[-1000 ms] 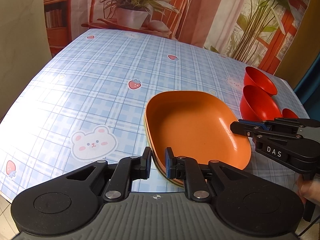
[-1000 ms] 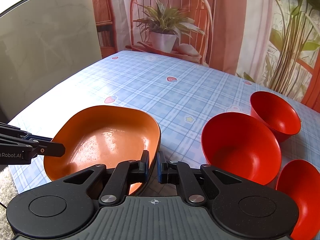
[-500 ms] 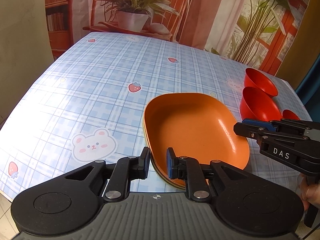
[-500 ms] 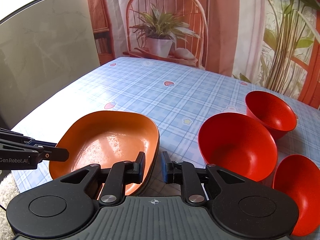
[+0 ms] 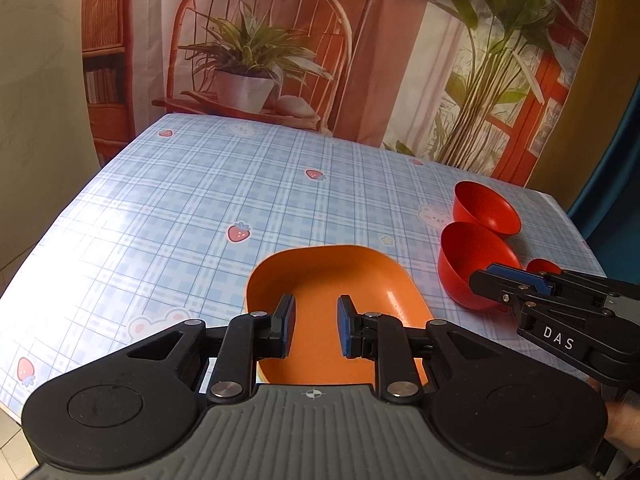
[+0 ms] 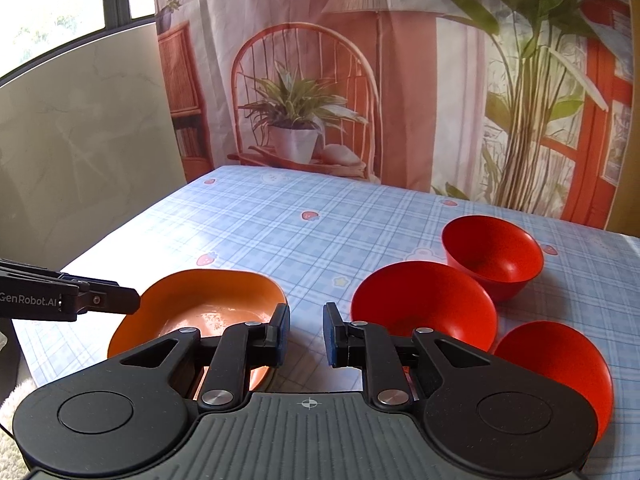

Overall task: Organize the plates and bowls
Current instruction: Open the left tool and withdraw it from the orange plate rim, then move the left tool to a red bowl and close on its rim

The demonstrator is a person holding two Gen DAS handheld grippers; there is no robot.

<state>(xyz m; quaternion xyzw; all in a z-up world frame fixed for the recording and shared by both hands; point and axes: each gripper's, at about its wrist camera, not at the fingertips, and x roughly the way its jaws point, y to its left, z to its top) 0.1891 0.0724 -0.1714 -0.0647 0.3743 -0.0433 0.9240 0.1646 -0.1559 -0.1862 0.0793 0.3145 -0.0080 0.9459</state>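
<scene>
The orange plate (image 5: 340, 276) sat flat at the near edge of the checked tablecloth (image 5: 200, 208), and both tools hung just above it with nothing in them! The left gripper (image 5: 316, 322) had just been easing its jaws apart, a modest gap between the blue pads, only the plate's floor showing through that gap, no pad touching the rim. The right gripper (image 6: 306, 330) had parted its jaws too, and stood slightly spread over bare cloth between the plate and the nearest red bowl (image 6: 424, 304). That plate looked like light, stiff plastic with a glossy, likely slick surface, so the raised rim seemed the place to pinch, one pad inside and one outside, squarely and not at a corner where it could twist. It was shallow, with nothing in it; whether another plate lay under it could not be made out from here. Three red bowls waited to the right: the nearest one, a second bowl (image 6: 494, 256) behind it and just beside it, and a third bowl (image 6: 556, 368) closest to the camera, partly cut off by the tool body. All three were open and held nothing. They looked light and rigid as well, thin-walled enough to nest, and a grip on the lip would probably serve, though steep smooth sides could let a bowl tip.
</scene>
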